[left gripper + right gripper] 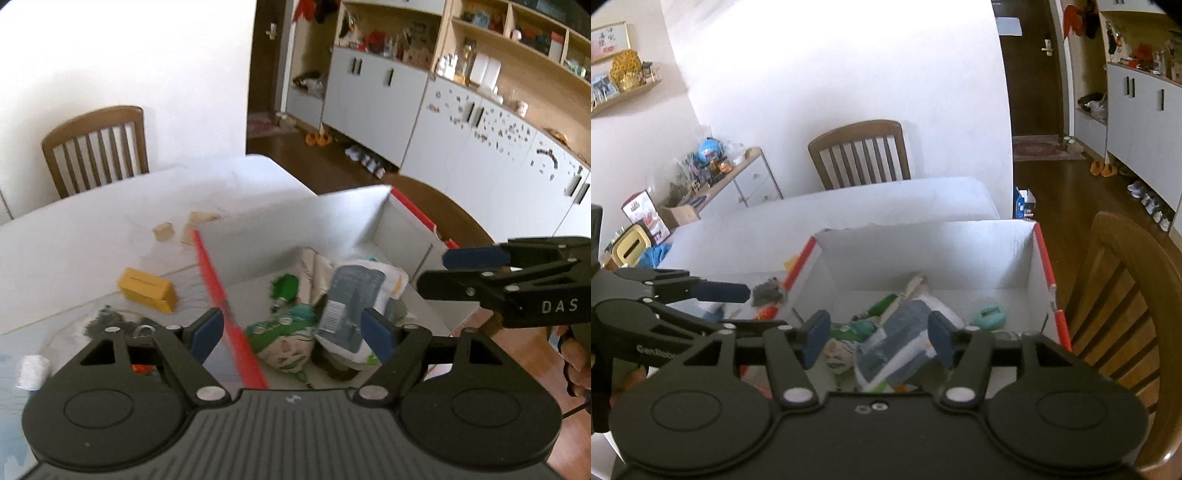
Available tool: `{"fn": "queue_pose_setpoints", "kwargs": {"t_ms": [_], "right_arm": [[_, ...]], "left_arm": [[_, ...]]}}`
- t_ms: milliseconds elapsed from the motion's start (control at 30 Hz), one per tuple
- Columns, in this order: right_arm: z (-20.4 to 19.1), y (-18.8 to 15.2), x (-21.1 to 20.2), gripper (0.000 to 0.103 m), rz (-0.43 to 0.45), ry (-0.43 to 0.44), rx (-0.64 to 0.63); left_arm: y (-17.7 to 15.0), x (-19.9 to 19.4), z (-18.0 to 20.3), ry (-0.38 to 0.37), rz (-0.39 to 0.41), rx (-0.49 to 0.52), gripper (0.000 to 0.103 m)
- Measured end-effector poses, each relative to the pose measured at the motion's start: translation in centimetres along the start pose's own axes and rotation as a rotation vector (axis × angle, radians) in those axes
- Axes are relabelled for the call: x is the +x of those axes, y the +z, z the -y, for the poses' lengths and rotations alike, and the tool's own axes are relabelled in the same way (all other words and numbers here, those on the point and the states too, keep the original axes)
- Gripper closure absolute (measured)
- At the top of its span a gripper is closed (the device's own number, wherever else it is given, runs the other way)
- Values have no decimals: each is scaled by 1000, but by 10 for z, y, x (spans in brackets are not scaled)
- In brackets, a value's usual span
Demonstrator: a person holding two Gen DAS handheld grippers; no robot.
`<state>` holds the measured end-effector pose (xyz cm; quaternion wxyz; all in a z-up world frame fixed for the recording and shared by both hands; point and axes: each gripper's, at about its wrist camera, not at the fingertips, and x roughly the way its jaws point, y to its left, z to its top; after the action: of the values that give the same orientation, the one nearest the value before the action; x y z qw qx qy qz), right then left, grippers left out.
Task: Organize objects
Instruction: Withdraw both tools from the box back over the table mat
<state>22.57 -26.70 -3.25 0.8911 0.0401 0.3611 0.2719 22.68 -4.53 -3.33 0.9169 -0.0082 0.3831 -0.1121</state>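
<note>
White box [923, 251] on desk [92, 236] holds grey packet [905, 339], green bottle [882, 303], printed pouch [284, 332]; left tongs [291, 328] and right tongs [877, 338] both apart, empty.

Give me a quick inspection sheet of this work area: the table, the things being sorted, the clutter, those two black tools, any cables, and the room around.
Surface: white table, partly covered by a bluish mat.
Job's things: white box with red edges holds a grey-blue packet, a green-and-white pouch, a green item and a teal item.
Clutter: yellow block, small wooden pieces, white roll, grey fuzzy thing on the table left of the box.
Tools: left tool open, nothing gripped; right tool open above the box, nothing gripped.
Cables: nothing seen.
Surroundings: wooden chairs, white cabinets, cluttered shelves, shoes on a wood floor.
</note>
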Motion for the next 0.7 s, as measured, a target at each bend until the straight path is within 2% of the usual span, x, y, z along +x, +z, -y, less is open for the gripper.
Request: {"fn": "queue_pose_setpoints", "kwargs": {"t_ms": [67,133,400,567,700], "right_arm": [[-8,0,-2,39,7,-6,10],[-18,-1,-3,31,12,-2,25],[-65,0,-1,17,42,-9,23],[-98,1,7,14,58,-18,2],[-120,1,16,14,51,-15,-5]], "left_arm": [[0,-9,-11,-3,17,-10,20],[-2,-19,-22,-2,33,-26,16],[-9,-48,-63,-10,68,-47,16],[-16,-62,-88,-7,89,-61,6],[-22,-73,-110,-3,111,-78,4]]}}
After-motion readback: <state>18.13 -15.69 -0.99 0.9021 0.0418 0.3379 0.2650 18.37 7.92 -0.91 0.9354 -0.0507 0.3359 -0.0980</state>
